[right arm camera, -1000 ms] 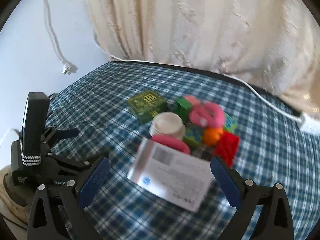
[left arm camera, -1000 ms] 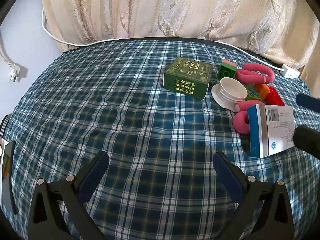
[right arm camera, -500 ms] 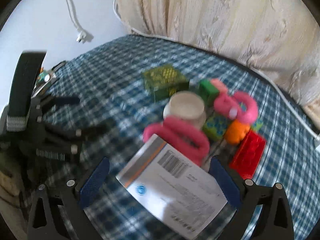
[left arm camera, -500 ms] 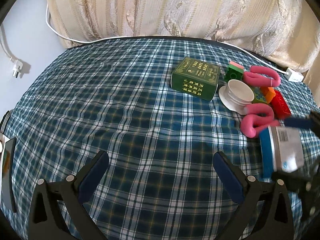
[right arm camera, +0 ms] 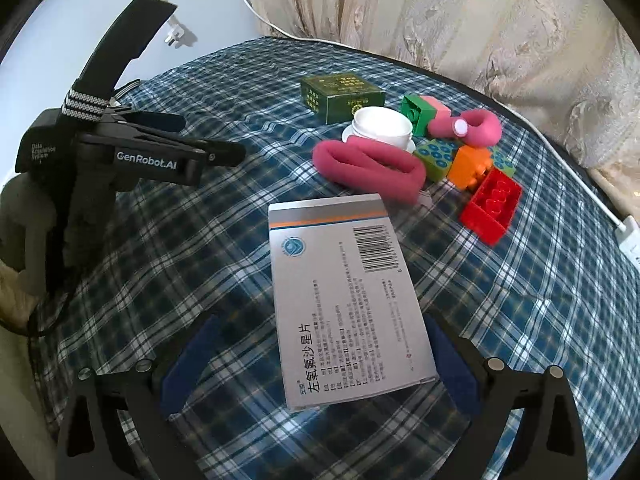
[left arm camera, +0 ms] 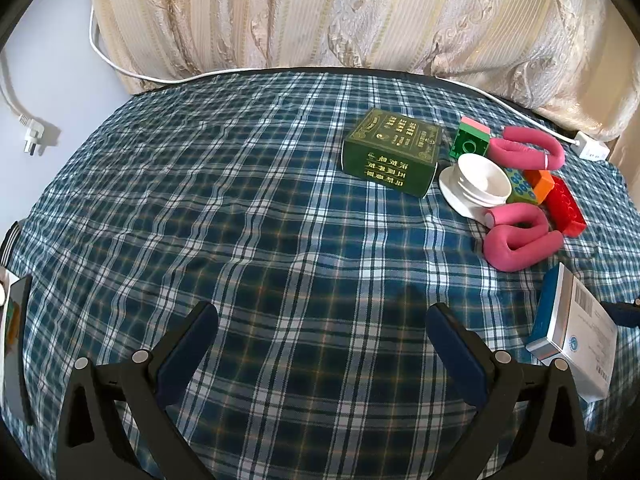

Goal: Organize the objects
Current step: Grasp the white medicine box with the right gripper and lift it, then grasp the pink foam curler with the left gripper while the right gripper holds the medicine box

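A white and blue medicine box [right arm camera: 348,300] lies between the wide-apart fingers of my open right gripper [right arm camera: 320,364], and neither pad presses it. The left wrist view shows the same box [left arm camera: 572,328] at the far right, tilted, with a right fingertip [left arm camera: 624,314] beside it. Beyond it sit two pink foam curlers [right arm camera: 368,168] [right arm camera: 472,126], a white cup on a saucer [right arm camera: 380,128], a green box [right arm camera: 340,94] and several toy bricks [right arm camera: 492,204]. My left gripper [left arm camera: 320,328] hovers open over bare plaid cloth, holding nothing.
The checked cloth [left arm camera: 240,220] covers a round table backed by a cream curtain [left arm camera: 360,20]. A white cable [left arm camera: 132,74] and power strip [left arm camera: 592,148] run along the far edge. The left gripper's body [right arm camera: 132,160] stands left of the medicine box.
The medicine box has turned lengthwise between the right fingers and come down toward the table's front right. The right gripper swung right and closer; the left gripper barely moved.
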A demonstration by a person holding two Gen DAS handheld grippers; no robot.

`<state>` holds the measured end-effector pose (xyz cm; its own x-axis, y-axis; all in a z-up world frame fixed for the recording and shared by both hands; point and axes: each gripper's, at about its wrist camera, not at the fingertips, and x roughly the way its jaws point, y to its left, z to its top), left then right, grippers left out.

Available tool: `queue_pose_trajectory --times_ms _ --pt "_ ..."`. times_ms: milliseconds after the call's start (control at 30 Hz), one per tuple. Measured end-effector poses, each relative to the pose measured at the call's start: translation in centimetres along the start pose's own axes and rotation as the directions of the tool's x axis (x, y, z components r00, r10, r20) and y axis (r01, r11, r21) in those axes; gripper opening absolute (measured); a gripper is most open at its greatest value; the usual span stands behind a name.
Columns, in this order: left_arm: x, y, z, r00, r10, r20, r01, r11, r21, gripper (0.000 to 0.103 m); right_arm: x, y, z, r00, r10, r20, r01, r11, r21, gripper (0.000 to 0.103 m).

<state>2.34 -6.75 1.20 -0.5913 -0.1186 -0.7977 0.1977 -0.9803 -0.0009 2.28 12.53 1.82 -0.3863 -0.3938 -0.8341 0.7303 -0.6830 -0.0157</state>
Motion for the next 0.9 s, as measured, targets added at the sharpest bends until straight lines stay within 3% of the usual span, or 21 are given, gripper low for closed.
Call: queue_pose_trajectory --times_ms 167,333,567,900 --pt "0.3 0.2 -0.2 1.0 -0.004 -0.008 0.004 1.0 -0.006 0.103 1.0 -0.4 1.4 0.998 -0.055 0.005 0.055 0.996 0.068 0.095" --pt "0.4 0.4 -0.1 1.0 -0.009 -0.023 0.009 1.0 -0.014 0.103 1.1 -1.1 2.0 0.995 -0.098 0.01 0.095 0.981 0.168 0.074" --pt "0.1 -1.0 -0.1 1.0 -0.002 -0.019 0.003 0.999 0.038 0.103 -0.2 -2.4 0.2 0.982 -0.187 0.015 0.176 0.944 0.278 0.071" --pt "-1.1 -5.2 0.7 0.999 -0.039 0.007 0.038 0.988 0.149 0.103 -3.3 -6.1 -4.6 0.946 -0.323 -0.018 0.293 0.831 0.473 0.071"
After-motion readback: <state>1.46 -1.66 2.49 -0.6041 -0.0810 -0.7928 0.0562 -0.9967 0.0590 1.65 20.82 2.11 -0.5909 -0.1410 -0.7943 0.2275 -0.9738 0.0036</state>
